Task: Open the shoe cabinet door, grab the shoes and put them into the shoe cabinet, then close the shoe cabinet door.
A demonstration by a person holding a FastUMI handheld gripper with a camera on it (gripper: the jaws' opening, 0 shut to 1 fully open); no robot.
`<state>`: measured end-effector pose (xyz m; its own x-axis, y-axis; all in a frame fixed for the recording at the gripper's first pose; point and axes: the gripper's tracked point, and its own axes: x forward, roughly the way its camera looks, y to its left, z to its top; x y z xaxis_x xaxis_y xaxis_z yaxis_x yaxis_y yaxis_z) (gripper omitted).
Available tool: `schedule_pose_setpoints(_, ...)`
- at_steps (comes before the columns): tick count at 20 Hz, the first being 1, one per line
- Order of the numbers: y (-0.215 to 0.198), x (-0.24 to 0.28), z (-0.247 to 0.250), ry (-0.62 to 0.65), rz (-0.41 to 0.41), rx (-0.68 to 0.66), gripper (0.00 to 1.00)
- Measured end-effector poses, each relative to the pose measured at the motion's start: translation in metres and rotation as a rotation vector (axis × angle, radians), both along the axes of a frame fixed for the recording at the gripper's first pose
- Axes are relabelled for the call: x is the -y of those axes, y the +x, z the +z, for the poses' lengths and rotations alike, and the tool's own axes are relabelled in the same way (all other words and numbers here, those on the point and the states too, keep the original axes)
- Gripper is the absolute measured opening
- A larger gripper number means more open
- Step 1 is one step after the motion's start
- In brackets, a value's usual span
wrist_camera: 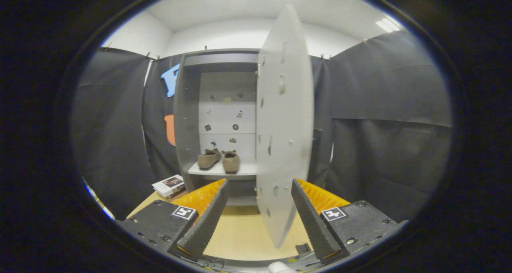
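A grey shoe cabinet [188, 117] stands ahead with its door [285, 117] swung open toward me, edge-on, its inner face showing. Two brown shoes [219, 159] sit side by side on the cabinet's lower shelf [244, 169], beyond my fingers. My gripper [259, 187] is open, its fingers spread wide. The lower edge of the door hangs between the fingers, nearer the right one, and I cannot tell whether it touches either. Nothing is held.
A small white box or booklet [169, 185] lies on the wooden floor [240, 233] left of the cabinet's foot. Black cloth walls [384, 117] close in on both sides. A lower cabinet shelf shows beneath the shoes.
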<state>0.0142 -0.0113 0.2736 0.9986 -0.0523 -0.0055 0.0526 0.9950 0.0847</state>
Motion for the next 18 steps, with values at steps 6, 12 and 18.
schedule_pose_setpoints(6,0.018,0.103,-0.004,0.051,-0.074,-0.002,0.99)
schedule_pose_setpoints(12,0.080,0.142,0.001,0.110,0.026,-0.015,0.96)
schedule_pose_setpoints(18,0.102,0.124,0.004,0.085,0.139,0.005,0.95)
